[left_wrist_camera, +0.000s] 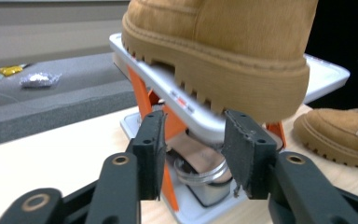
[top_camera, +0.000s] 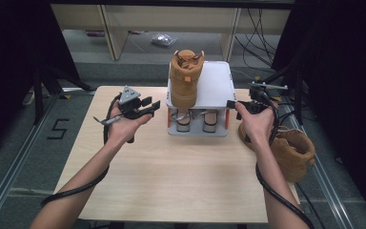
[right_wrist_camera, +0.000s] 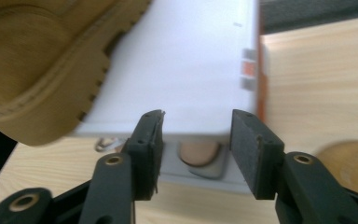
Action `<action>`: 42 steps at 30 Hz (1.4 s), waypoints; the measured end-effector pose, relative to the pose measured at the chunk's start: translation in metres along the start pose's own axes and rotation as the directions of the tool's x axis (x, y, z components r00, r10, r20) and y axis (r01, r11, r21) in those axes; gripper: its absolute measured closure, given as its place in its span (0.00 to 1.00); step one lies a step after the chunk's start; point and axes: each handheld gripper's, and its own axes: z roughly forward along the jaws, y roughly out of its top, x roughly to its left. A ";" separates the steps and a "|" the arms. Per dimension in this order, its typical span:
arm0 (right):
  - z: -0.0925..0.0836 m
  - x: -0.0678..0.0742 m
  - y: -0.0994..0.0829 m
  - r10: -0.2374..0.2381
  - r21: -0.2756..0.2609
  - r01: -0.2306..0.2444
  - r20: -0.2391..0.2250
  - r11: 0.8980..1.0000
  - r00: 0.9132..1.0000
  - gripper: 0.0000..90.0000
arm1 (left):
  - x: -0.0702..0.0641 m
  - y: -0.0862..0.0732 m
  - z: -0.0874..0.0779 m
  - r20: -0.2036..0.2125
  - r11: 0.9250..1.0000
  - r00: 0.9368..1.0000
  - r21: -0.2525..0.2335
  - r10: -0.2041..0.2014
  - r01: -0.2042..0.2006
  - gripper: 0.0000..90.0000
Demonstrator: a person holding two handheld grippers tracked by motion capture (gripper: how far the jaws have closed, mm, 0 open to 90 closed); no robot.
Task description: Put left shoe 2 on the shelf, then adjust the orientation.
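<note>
Our left gripper (top_camera: pixel 148 106) and right gripper (top_camera: pixel 232 103) both stand wide with nothing between the jaws, flanking the white rack (top_camera: pixel 218 86). We count two tan boots: one boot (top_camera: pixel 186 76) atop the rack, the other boot (top_camera: pixel 293 150) on the table (top_camera: pixel 171 181) by our right forearm.

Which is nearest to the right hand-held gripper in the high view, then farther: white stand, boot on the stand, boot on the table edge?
From the right hand-held gripper:
1. White stand, just left of its jaws.
2. Boot on the table edge, at the right, below the hand.
3. Boot on the stand, on the stand's left side.
</note>
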 end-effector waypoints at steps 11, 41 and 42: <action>-0.036 -0.050 -0.023 0.000 0.035 -0.001 0.030 0.999 1.000 0.52 | 0.002 -0.019 -0.010 0.039 0.999 0.999 0.013 -0.031 0.031 0.55; -0.087 -0.118 -0.031 0.081 0.098 -0.100 0.182 0.990 0.980 0.50 | -0.007 -0.036 -0.011 0.058 0.999 0.998 0.021 -0.037 0.036 0.53; -0.088 -0.118 -0.030 0.075 0.102 -0.095 0.183 0.990 0.980 0.50 | -0.007 -0.036 -0.010 0.061 0.999 0.998 0.022 -0.035 0.034 0.53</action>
